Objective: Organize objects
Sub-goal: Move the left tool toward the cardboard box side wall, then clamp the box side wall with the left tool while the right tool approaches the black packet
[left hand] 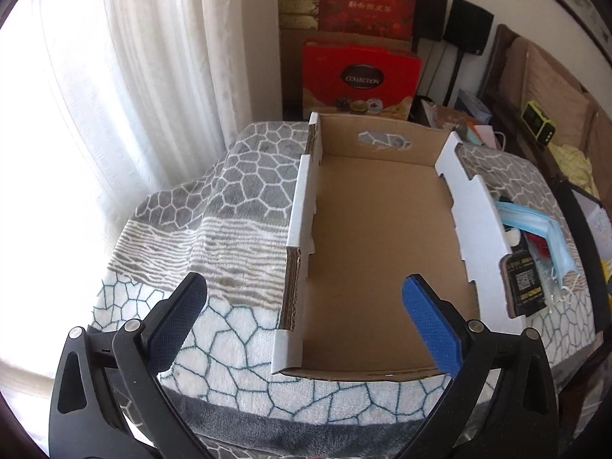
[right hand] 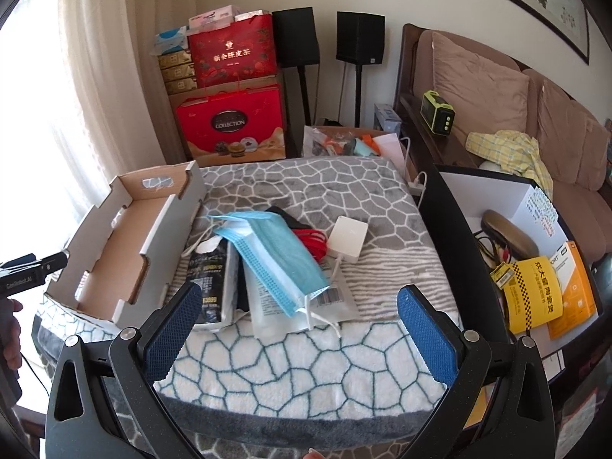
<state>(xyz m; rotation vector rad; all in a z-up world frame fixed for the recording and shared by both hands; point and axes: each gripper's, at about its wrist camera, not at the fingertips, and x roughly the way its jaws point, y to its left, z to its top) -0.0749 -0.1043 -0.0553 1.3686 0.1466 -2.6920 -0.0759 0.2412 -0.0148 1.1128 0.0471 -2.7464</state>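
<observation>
An empty cardboard tray (left hand: 382, 237) with white outer walls lies on a grey-and-white patterned blanket (left hand: 229, 191); it shows at the left in the right wrist view (right hand: 122, 244). Right of it lies a pile: blue face masks (right hand: 279, 256), a black packet (right hand: 208, 279), a white packet (right hand: 336, 298), a red cable (right hand: 313, 241) and a white charger (right hand: 348, 237). The masks (left hand: 535, 225) and black packet (left hand: 526, 290) also show in the left wrist view. My left gripper (left hand: 304, 306) is open and empty over the tray's near end. My right gripper (right hand: 298, 313) is open and empty, near the pile.
Red gift boxes (right hand: 233, 126) and stacked cartons stand behind the blanket by a white curtain (left hand: 153, 76). Two black speakers (right hand: 359, 38) stand at the wall. A black-edged box (right hand: 535, 267) with yellow and orange items sits at the right. A brown sofa (right hand: 516, 114) carries a green device (right hand: 438, 114).
</observation>
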